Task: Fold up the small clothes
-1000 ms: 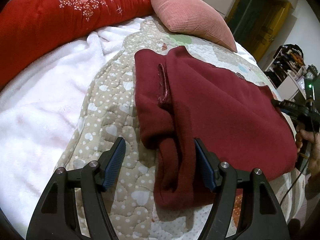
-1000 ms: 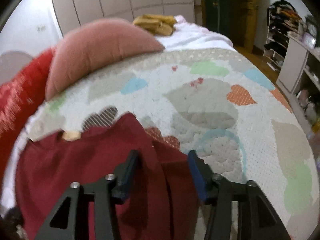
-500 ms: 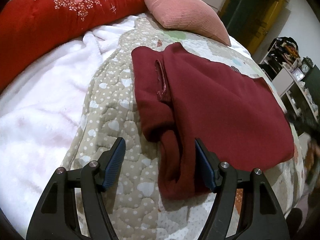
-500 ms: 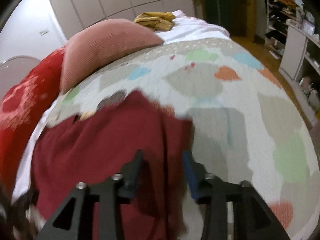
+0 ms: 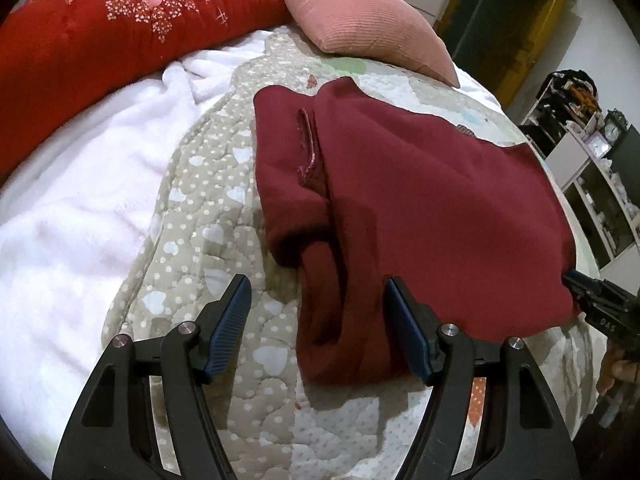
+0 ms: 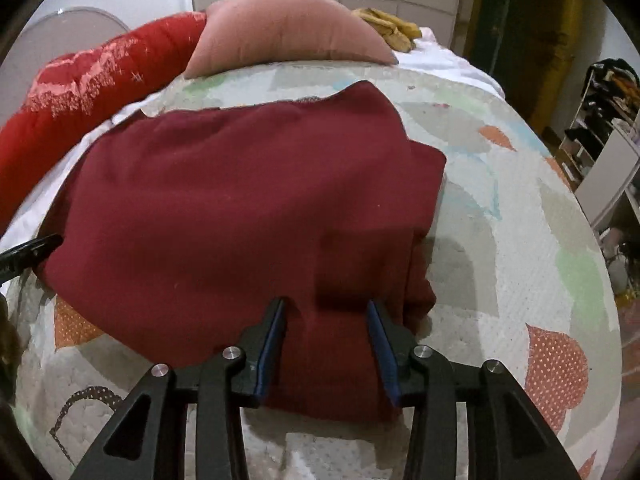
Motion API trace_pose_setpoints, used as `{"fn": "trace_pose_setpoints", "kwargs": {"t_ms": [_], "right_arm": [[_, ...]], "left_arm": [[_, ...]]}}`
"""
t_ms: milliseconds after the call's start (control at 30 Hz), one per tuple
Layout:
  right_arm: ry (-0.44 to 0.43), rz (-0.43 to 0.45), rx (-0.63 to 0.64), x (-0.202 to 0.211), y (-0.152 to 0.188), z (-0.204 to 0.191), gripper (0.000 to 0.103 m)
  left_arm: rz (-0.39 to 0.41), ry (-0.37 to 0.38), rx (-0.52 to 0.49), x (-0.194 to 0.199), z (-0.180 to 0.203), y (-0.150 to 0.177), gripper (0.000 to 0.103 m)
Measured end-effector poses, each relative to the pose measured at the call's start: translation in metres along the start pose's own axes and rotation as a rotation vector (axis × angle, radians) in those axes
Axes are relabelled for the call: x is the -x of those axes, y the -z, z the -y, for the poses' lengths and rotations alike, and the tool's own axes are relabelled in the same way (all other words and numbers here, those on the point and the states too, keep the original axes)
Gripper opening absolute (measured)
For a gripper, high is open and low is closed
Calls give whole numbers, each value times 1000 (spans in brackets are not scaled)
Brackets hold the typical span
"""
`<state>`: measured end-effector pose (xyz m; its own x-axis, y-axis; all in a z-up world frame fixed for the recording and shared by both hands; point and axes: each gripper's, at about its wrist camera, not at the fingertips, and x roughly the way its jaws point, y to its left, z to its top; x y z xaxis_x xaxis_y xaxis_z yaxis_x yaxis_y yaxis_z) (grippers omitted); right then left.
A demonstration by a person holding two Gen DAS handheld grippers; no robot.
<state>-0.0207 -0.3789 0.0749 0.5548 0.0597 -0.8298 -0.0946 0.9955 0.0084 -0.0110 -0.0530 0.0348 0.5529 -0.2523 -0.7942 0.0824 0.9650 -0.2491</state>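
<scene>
A dark red fleece garment (image 5: 420, 200) lies partly folded on the quilted bed; it also shows in the right wrist view (image 6: 240, 208). My left gripper (image 5: 318, 316) is open, its fingers standing either side of the garment's narrow near end, a sleeve or leg. My right gripper (image 6: 326, 340) is open, its fingers straddling the garment's near corner from the opposite side. The right gripper's tip shows at the garment's right edge in the left wrist view (image 5: 592, 300). The left gripper's tip shows at the far left in the right wrist view (image 6: 28, 252).
A pink cushion (image 5: 360, 20) and a red floral quilt (image 5: 100, 28) lie at the bed's head. A white fleece blanket (image 5: 80, 184) covers the left side. Shelves (image 5: 592, 168) stand beside the bed at right. Yellow cloth (image 6: 392, 28) lies behind the cushion.
The right gripper pulled back from over the garment's far corner toward its near edge. The garment's right side now lies flat. The left gripper drew back slightly.
</scene>
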Motion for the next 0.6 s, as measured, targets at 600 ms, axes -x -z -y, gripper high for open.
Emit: {"fn": "trace_pose_setpoints", "kwargs": {"t_ms": [600], "right_arm": [[-243,37,55,-30,-78,-122,40]], "left_arm": [[25,74,120,8,-28,-8,69]]}}
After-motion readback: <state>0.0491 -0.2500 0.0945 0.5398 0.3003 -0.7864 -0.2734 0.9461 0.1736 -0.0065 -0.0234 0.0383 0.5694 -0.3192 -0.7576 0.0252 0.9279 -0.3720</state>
